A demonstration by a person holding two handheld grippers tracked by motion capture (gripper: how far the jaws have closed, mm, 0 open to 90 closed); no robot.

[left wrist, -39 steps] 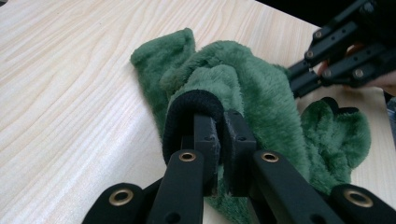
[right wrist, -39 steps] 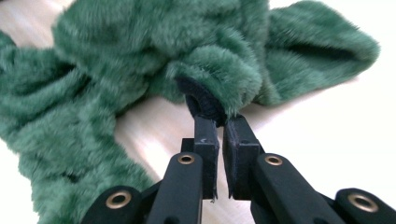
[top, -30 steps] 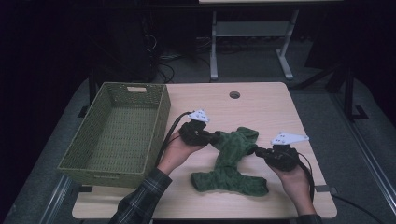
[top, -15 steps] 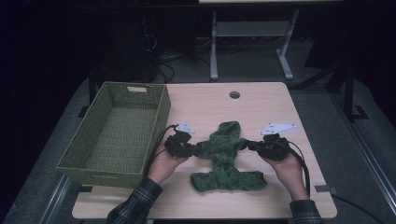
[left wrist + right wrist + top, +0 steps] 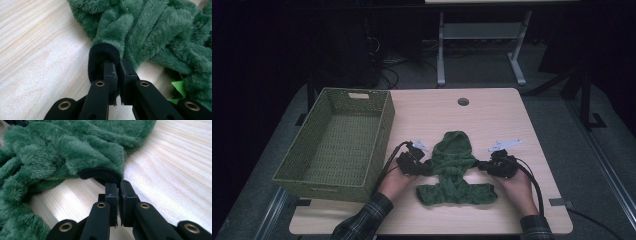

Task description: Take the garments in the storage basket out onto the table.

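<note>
Table [image 5: 512, 125]: a pale wood top is seen, on which everything rests; bare grain is shown around the garment in both gripper views.
Basket [image 5: 307, 165]: a green woven basket is set at the left of the table, just beside the left hand and apart from the garment.
Garment [image 5: 455, 167]: a green fleece garment, hooded by the look of it, is laid flat on the table between the two grippers, hood end away from the person and hem toward them. It is judged light, soft and limp; no shape of its own will be kept, and sagging and bunching are to be expected wherever it is not supported.
Cuffs: a dark ribbed cuff [image 5: 101, 53] ends one sleeve and a second cuff [image 5: 100, 173] ends the other. These are judged the firmest, least slippery places to be gripped, since the plush pile may slide between pads.
Left gripper [image 5: 117, 67]: its jaws are pressed together on the ribbed cuff, with the sleeve drawn outward.
Right gripper [image 5: 117, 188]: its jaws are pinched on the edge of the other cuff, low over the wood.
</note>
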